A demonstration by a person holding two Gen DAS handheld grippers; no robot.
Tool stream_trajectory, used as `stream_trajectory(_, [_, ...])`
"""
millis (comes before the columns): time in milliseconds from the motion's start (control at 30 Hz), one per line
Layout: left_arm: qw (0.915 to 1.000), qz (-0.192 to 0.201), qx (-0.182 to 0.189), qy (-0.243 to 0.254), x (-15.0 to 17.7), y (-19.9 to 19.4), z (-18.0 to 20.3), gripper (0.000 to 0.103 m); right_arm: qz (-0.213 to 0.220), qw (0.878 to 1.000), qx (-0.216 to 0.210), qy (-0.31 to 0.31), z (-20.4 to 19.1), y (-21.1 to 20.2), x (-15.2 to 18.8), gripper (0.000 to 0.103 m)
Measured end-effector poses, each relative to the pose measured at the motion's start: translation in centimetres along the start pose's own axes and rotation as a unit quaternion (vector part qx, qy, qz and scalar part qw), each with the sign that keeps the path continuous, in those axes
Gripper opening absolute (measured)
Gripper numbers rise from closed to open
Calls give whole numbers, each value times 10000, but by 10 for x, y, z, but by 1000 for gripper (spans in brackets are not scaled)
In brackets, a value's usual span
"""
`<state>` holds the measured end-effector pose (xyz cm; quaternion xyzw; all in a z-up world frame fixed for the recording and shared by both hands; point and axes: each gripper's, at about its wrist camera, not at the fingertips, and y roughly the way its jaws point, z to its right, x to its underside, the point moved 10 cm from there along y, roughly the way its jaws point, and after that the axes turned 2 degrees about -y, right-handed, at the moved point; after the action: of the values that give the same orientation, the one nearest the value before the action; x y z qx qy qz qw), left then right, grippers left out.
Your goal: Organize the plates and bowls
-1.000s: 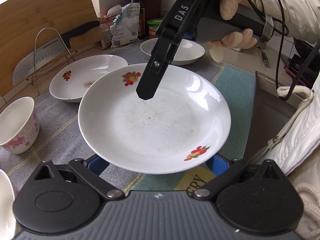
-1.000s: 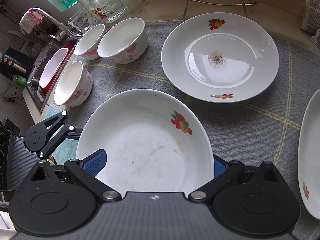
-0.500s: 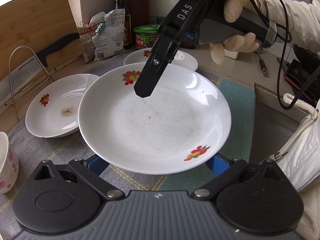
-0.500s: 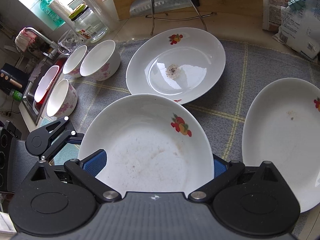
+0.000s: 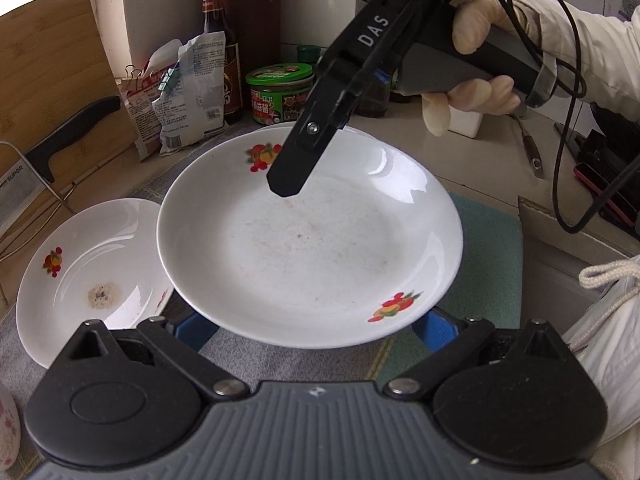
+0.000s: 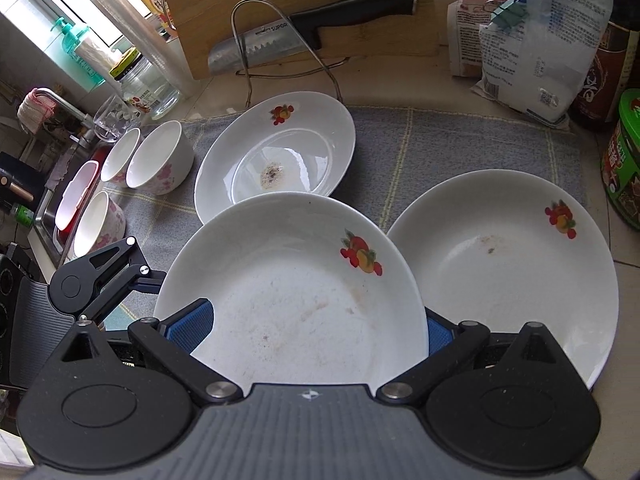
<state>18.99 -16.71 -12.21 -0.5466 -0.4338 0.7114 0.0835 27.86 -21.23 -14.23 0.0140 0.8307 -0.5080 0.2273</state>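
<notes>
In the right wrist view, four bowls (image 6: 160,162) sit unstacked far left, a stained plate (image 6: 276,152) centre, another plate (image 6: 504,264) right, while both the left gripper (image 5: 310,326) and right gripper (image 6: 316,328) clamp one carried plate (image 6: 292,292), nothing stacked.

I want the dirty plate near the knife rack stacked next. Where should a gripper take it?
Grip the plate with the dark residue at its raised rim, on the side nearest the gripper: it lies flat on the grey mat, and the knife rack crowds its far edge.

daylight, bright | glare on plate (image 5: 400,184) | fisheye-bent edges | sharp
</notes>
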Motion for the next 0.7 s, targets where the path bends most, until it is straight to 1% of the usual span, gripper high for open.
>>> stream_trajectory(300, [10000,-5,86,-9,-22,26,0,100,120,9998,65,119,35,-11,-6,103])
stream_trajectory(700, [9998,-158,146,-28,-34,54,-5,100,171,9994,36,287,71,-10,-10,103])
